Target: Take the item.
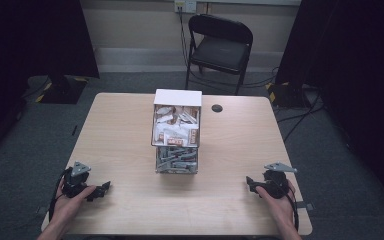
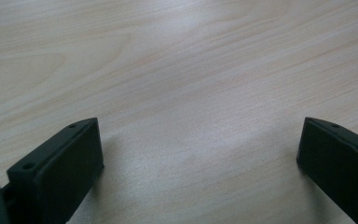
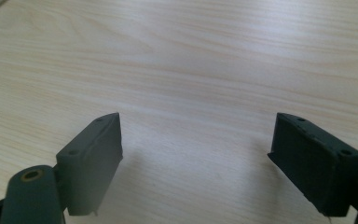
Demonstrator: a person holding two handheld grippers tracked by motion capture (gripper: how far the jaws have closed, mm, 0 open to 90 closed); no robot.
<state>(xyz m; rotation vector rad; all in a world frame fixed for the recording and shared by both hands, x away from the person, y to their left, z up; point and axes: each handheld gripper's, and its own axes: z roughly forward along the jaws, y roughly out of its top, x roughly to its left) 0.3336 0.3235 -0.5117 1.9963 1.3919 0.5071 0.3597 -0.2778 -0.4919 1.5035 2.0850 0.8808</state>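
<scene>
A clear two-tier box [image 1: 177, 132] stands at the middle of the light wooden table [image 1: 125, 145]; its upper tier holds white and brown packets, its lower tier several grey pieces. My left gripper [image 1: 100, 190] rests near the front left edge, held by a hand, jaws pointing right. My right gripper [image 1: 250, 184] rests near the front right edge, jaws pointing left. In the left gripper view the left gripper [image 2: 200, 147] stands open over bare wood. In the right gripper view the right gripper [image 3: 196, 140] is open too, with nothing between its jaws.
A small black round cap [image 1: 217, 108] sits in the table top right of the box. A black folding chair [image 1: 219, 47] stands behind the table. Dark curtains flank both sides, and cables run across the grey floor.
</scene>
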